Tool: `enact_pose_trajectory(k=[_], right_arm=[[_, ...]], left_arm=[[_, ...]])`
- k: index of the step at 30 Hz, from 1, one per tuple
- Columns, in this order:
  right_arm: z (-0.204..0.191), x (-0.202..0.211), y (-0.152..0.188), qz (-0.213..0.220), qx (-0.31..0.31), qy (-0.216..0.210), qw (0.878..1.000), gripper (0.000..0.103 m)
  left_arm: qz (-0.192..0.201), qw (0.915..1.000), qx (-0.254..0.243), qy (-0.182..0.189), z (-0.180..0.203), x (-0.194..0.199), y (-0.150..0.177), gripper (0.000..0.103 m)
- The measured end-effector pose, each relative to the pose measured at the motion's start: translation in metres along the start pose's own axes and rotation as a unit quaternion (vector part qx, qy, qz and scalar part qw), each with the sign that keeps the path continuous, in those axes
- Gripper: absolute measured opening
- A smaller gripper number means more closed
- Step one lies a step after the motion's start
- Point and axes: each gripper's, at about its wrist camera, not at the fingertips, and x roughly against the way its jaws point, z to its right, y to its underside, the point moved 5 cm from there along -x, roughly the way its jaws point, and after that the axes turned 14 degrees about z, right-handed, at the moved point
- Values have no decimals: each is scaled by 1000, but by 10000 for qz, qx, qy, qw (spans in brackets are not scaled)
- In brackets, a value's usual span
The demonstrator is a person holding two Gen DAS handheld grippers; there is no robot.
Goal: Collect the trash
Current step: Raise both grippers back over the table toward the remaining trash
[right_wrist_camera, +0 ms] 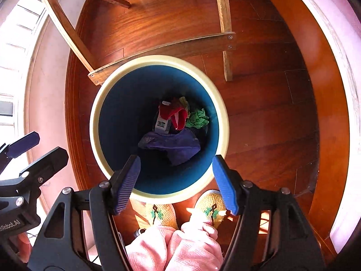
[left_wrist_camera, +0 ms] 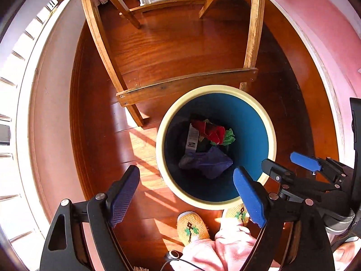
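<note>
Round blue bin with cream rim [right_wrist_camera: 94, 122], on the red-brown wooden floor [right_wrist_camera: 259, 103] beside a wooden chair frame [right_wrist_camera: 162, 47]: I see a crumpled purple wrapper [right_wrist_camera: 173, 146], red packet [right_wrist_camera: 173, 115] and green scrap [right_wrist_camera: 198, 118] inside. My left gripper [left_wrist_camera: 187, 196] and right gripper [right_wrist_camera: 176, 185] hang above it, both wide and empty.

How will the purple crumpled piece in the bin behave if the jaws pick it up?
The purple piece looks like thin wrapper or cloth, creased and sagging, so it is probably floppy and light. It would likely drape from the grip, not hold its shape. It lies low in the bin, partly over other trash, so that may shift too.
</note>
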Motion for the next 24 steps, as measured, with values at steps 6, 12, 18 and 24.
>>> enact_pose_trajectory(k=[6,12,18,24], right_arm=[[-8,46,-4,-4,-123,-13,9999,64],[-21,115,-15,100,-135,-93,9998,64],[-42,195,-31,150,69,-252,9995,64],[-66,286,-58,464,325,-417,9975,64]], left_arm=[[82,9999,72,-44,6,49,-6,86],[269,9995,152,-15,12,122,-21,86],[501,9984,241,42,12,204,-42,86],[975,9949,272,0,5,295,-72,86]])
